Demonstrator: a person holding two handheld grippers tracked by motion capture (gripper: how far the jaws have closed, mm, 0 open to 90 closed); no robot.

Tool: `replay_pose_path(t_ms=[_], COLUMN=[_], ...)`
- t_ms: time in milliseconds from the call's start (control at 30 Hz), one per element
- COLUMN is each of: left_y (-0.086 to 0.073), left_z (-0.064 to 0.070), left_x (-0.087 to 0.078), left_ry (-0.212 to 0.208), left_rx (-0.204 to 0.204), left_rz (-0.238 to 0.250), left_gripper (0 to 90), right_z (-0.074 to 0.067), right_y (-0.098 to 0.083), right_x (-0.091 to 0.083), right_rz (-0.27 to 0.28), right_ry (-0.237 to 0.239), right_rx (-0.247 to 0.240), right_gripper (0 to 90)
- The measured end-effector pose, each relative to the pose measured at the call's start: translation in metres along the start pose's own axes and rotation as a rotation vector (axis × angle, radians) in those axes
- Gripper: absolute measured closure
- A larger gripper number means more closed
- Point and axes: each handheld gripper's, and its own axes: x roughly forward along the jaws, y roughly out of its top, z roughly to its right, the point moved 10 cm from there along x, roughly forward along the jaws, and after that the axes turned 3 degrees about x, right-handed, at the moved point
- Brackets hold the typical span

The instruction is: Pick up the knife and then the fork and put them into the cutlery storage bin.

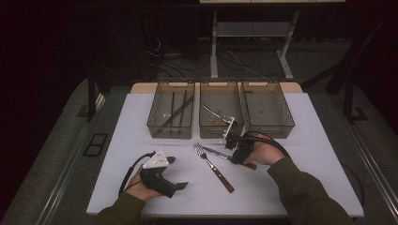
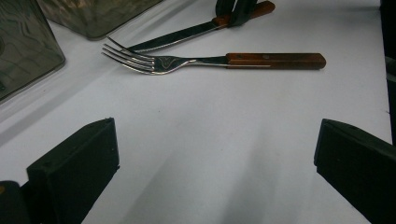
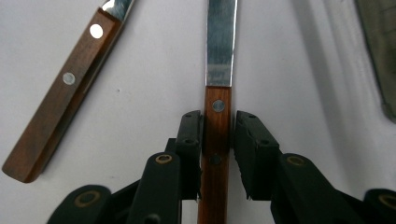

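Resting on the near left part of the white table (image 1: 300, 140), the left gripper (image 1: 179, 172) has its jaws spread wide apart with nothing between them; in the left gripper view only bare table surface lies between the two black jaws. To its right lies the fork (image 1: 213, 166), with the tines pointing to the far left and the wooden handle pointing to the near right, so its long axis runs diagonally. Just beyond it lies the knife (image 1: 219, 153), flat on the table before the middle one of the three trays (image 1: 220, 127). Its blade points left, almost touching the tines, and its wooden handle points right. The right gripper (image 3: 218, 140) stands around this handle, one jaw at each side; whether the pads really press on the wood I cannot tell.
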Motion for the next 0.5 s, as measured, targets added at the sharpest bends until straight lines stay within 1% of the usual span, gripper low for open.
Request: replay_pose_path(t_ms=[67, 133, 200, 300, 333, 467, 500], left_y=[0.0001, 0.0002, 0.0002, 0.0000, 0.0001, 0.0003, 0.0000], left_z=[0.0002, 0.0002, 0.0002, 0.0003, 0.0003, 0.0006, 0.0002], left_x=[0.0001, 0.0000, 0.0000, 0.0001, 0.0001, 0.0004, 0.0001], left_ry=[0.000, 0.001, 0.000, -0.001, -0.001, -0.001, 0.000], left_rx=[0.001, 0.001, 0.000, 0.005, 0.004, 0.000, 0.005], left_rz=[0.000, 0.000, 0.001, -0.002, 0.000, 0.002, -0.002], left_gripper=[0.0, 0.0, 0.0, 0.0, 0.0, 0.0, 0.0], right_z=[-0.0003, 0.0001, -0.0007, -0.0013, -0.0014, -0.0016, -0.0017], right_y=[0.0006, 0.0012, 0.0017, 0.0023, 0.0023, 0.0023, 0.0023], right_x=[0.0006, 0.0013, 0.0017, 0.0022, 0.0021, 0.0022, 0.0021], right_rz=[-0.014, -0.034, -0.053, -0.067, -0.070, -0.073, -0.072], right_ry=[0.001, -0.008, -0.016, -0.024, -0.025, -0.031, -0.030], right_rx=[-0.005, -0.020, -0.021, -0.028, -0.018, -0.007, -0.004], right_gripper=[73.4, 73.6, 74.0, 76.4, 76.6, 77.4, 77.4])
